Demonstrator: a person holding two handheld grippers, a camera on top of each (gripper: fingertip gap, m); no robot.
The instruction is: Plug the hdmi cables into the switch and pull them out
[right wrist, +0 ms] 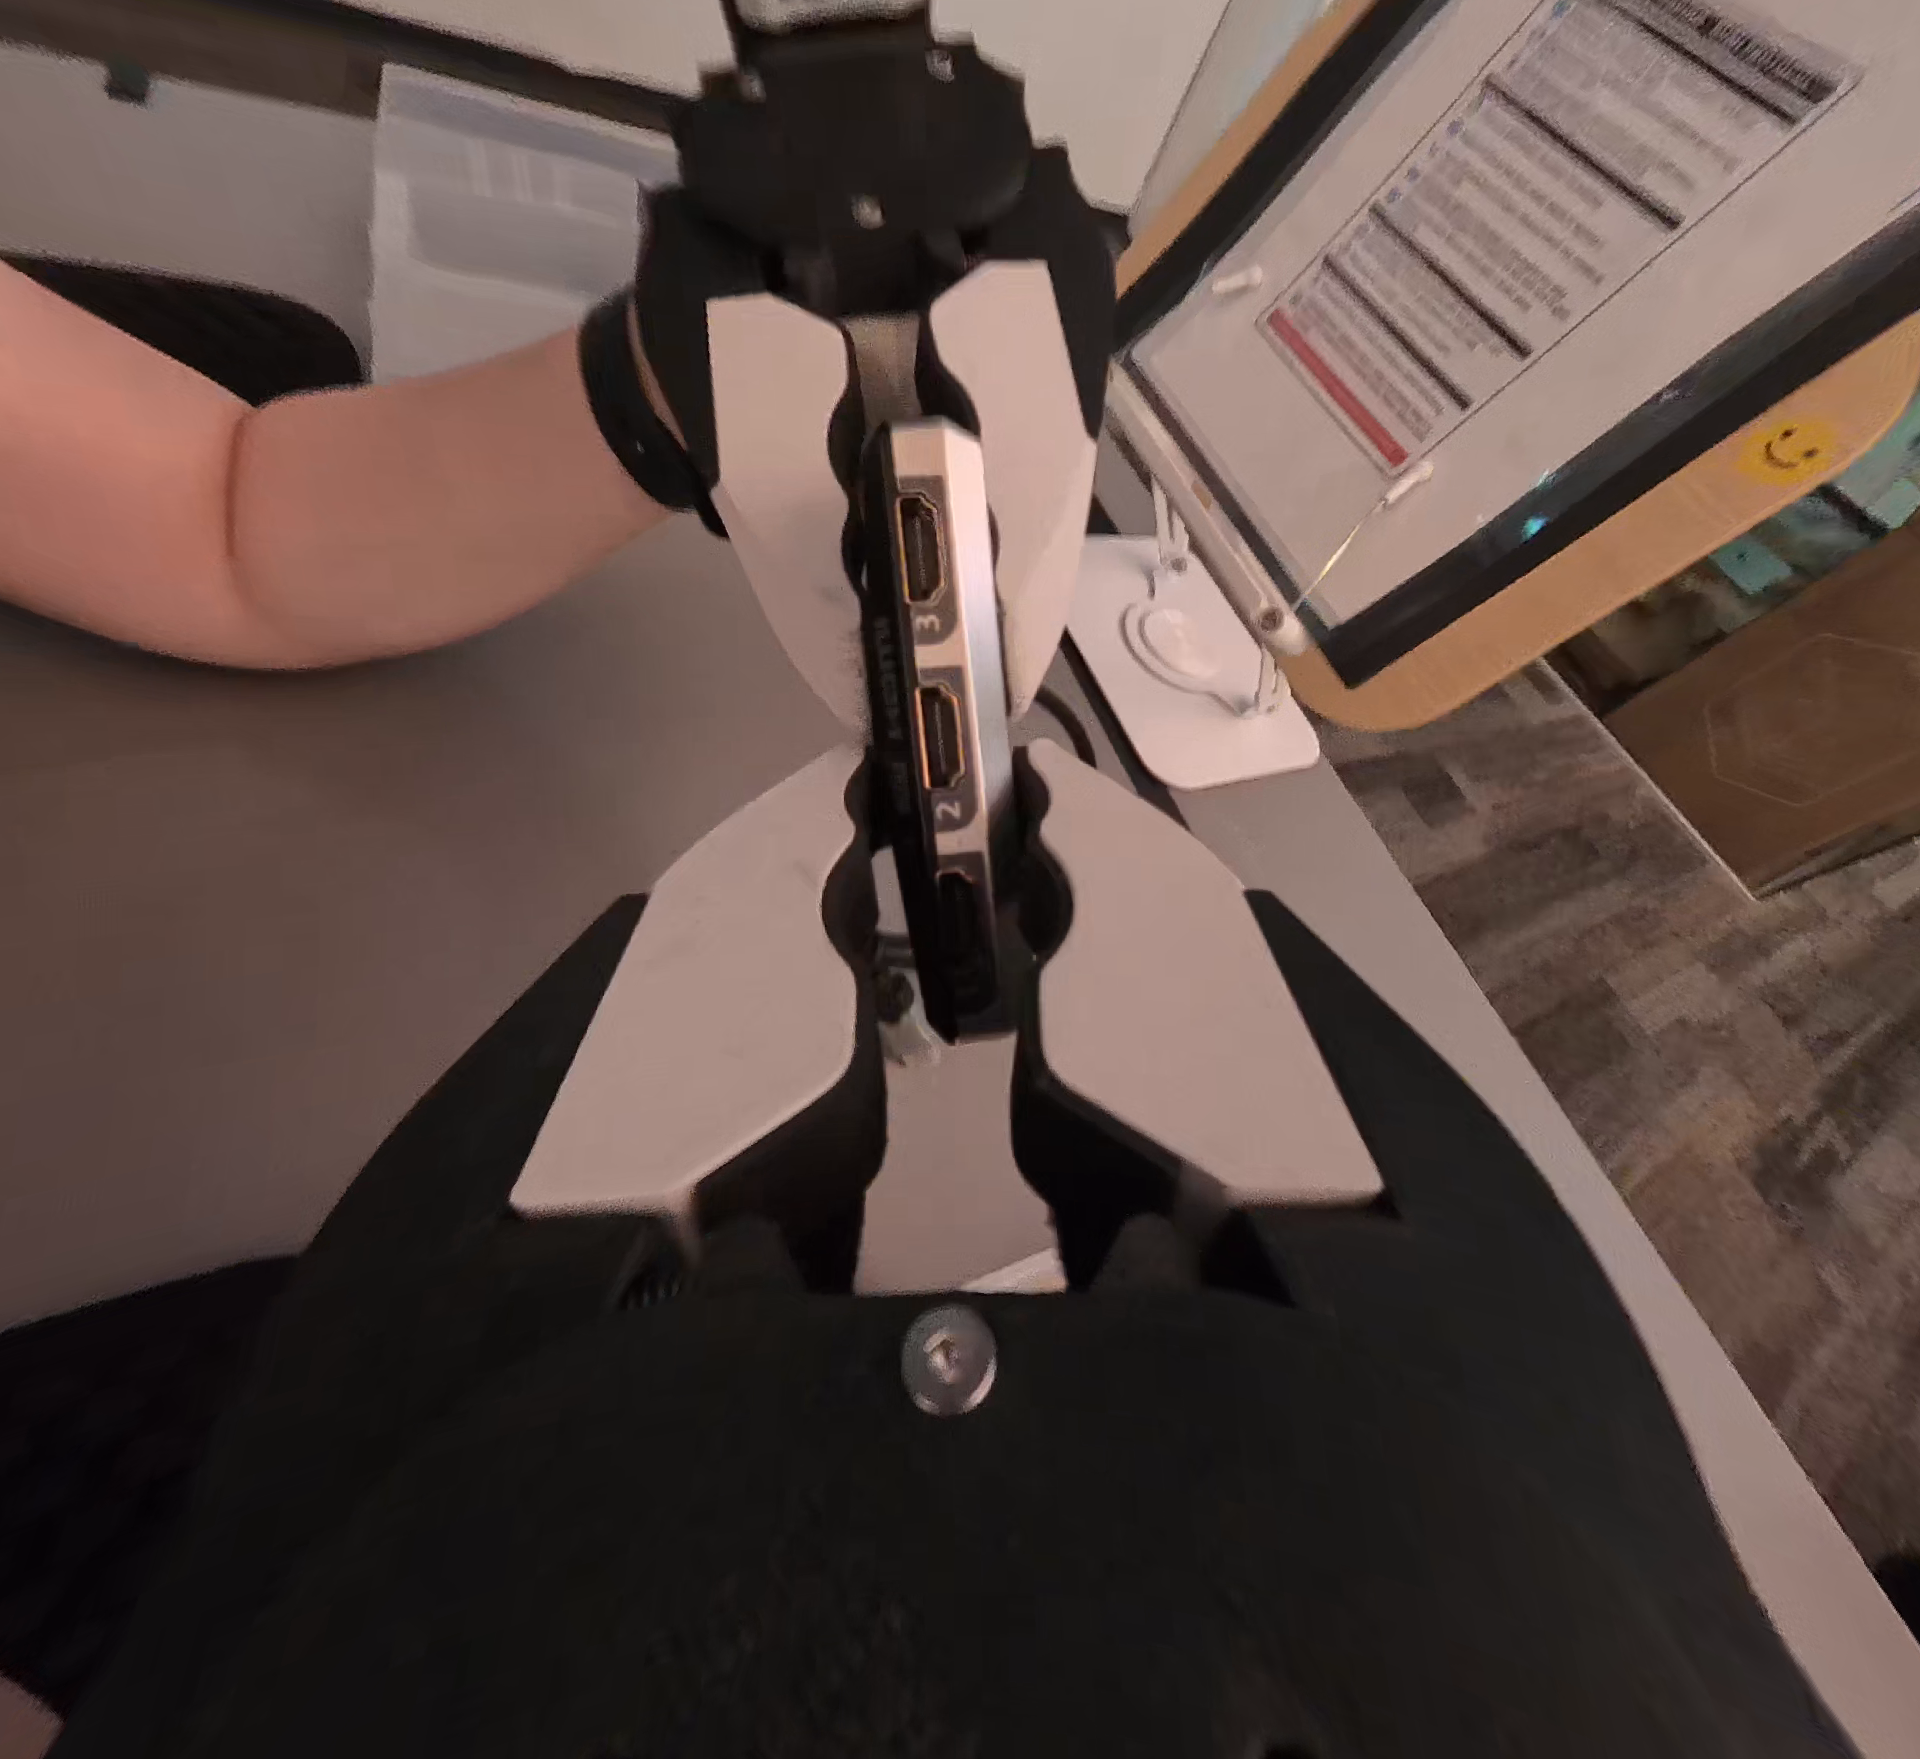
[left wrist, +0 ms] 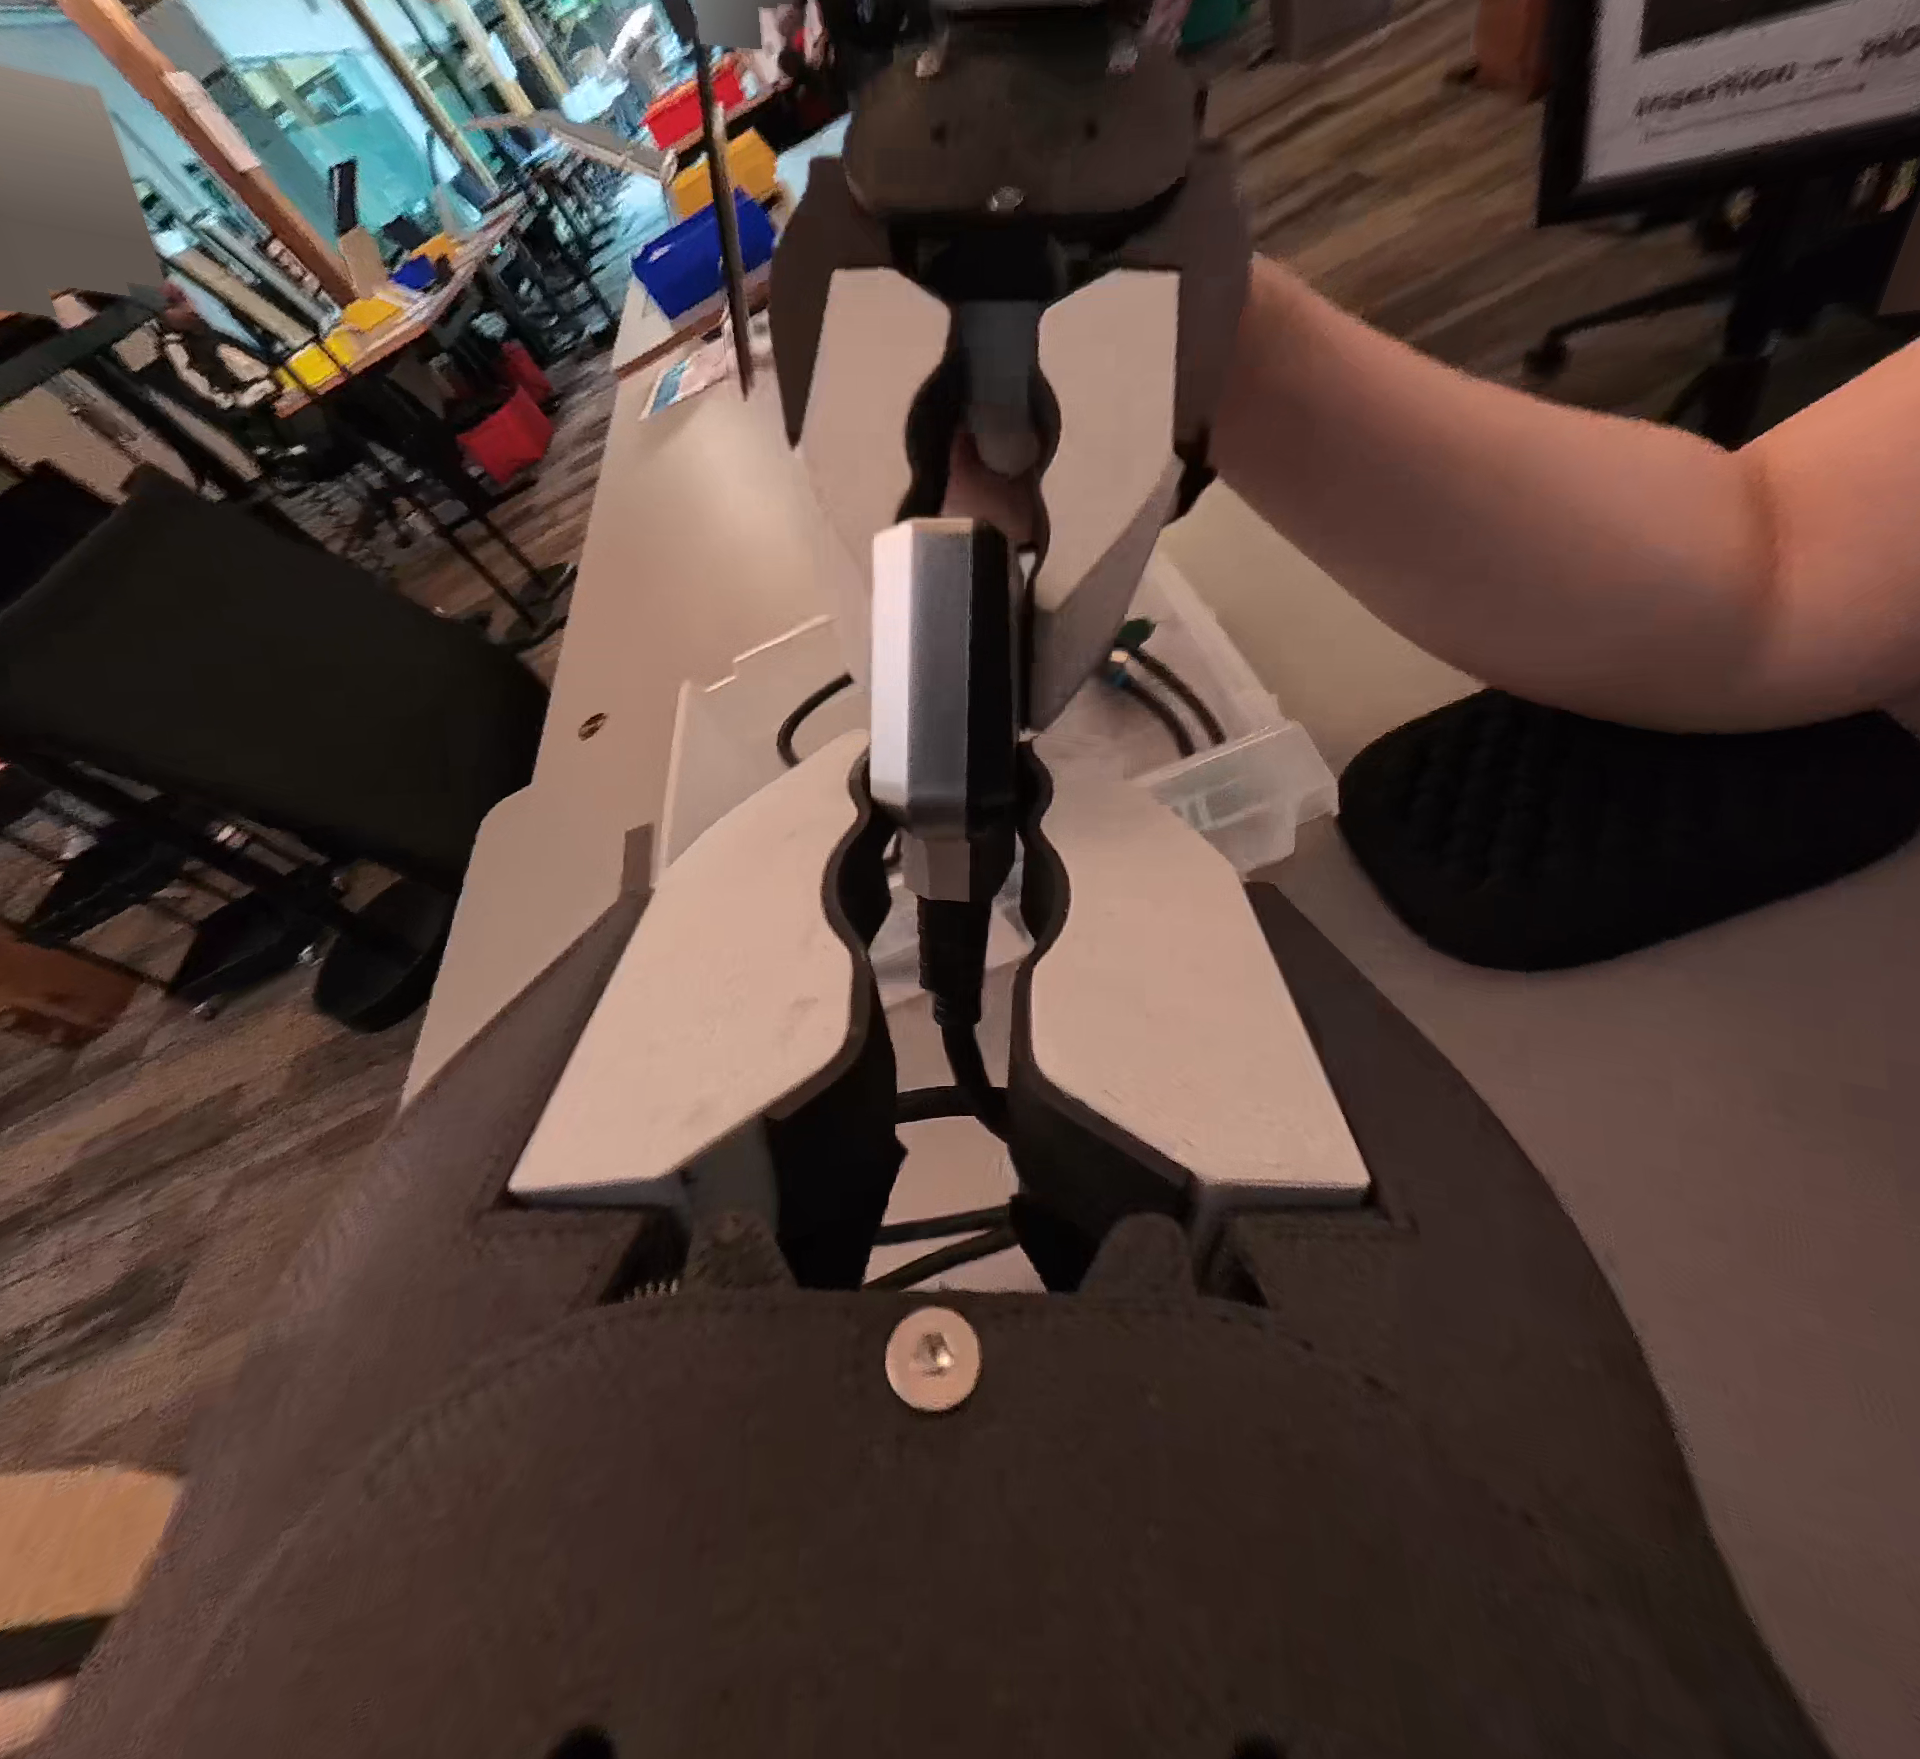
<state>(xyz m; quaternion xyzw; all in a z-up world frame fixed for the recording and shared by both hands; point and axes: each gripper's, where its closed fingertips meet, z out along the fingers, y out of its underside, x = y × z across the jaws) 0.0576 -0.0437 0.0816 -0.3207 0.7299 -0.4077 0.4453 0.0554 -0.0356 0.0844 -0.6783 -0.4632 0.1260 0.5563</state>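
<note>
The HDMI switch (left wrist: 925,660), a slim silver and black box, is held upright in the air between both grippers. My left gripper (left wrist: 945,769) is shut on its lower end. A silver HDMI plug (left wrist: 935,862) with a black cable (left wrist: 961,1003) sits in the switch's face on my left gripper's side and hangs down between the fingers. My right gripper (right wrist: 945,764) faces it from the other side, its fingers closed on the same switch (right wrist: 935,629). Three ports show empty on that face, among them the top port (right wrist: 914,556) and the middle port (right wrist: 940,738).
Below is a grey table (right wrist: 312,878), its edge running down the right in the right wrist view. A black padded rest (left wrist: 1610,836) and a clear plastic box (left wrist: 1236,795) lie on it. A screen on a white stand (right wrist: 1195,670) stands at the far right. A person's forearm (left wrist: 1507,514) reaches in.
</note>
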